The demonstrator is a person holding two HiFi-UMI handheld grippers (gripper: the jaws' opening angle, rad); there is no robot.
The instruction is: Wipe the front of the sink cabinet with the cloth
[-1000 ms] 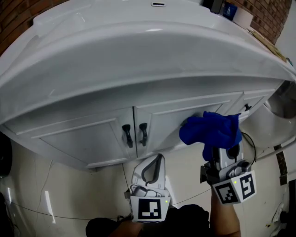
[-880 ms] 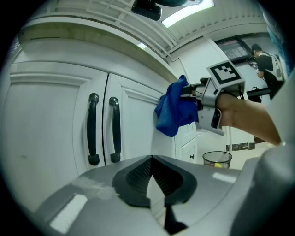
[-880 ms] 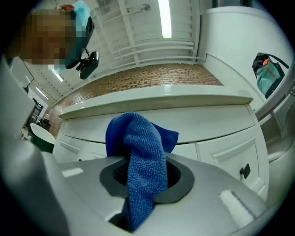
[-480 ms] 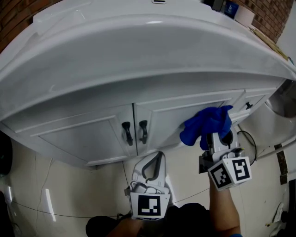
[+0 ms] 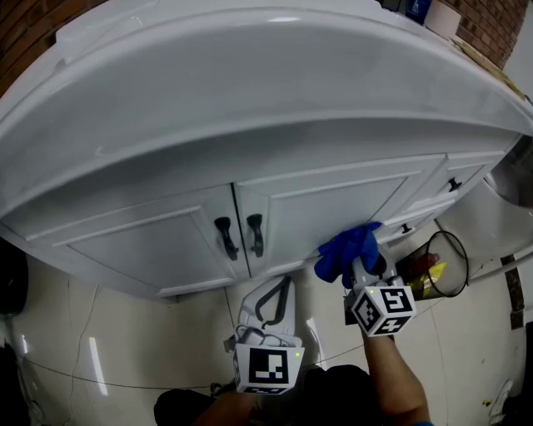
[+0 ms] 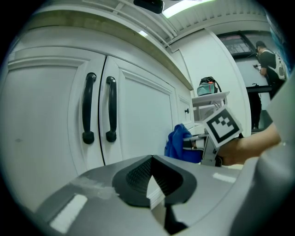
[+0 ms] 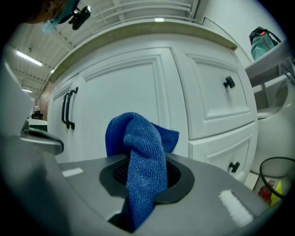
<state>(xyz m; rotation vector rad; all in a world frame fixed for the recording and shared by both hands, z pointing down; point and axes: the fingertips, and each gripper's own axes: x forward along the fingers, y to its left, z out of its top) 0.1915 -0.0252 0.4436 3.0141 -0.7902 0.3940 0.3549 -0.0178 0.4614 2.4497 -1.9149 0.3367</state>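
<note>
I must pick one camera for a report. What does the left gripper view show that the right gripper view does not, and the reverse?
Only the left gripper view: the right gripper from outside, a person far behind, the left gripper with empty, shut jaws. Only the right gripper view: a drawer knob, a wire bin, the right jaws clamped on the blue cloth. Both: that cloth and the black door handles.

Dark wire wastebasket (image 5: 463,258) on the pale tiled floor (image 5: 100,324) at far right, with yellow and red rubbish (image 5: 426,270) inside. Brick wall (image 5: 21,37) at upper left, and a white paper roll (image 5: 441,17) at the top right edge. Left gripper view shows a teal bag (image 6: 208,86) on a white shelf (image 6: 211,97), with a person (image 6: 267,53) standing far back.
</note>
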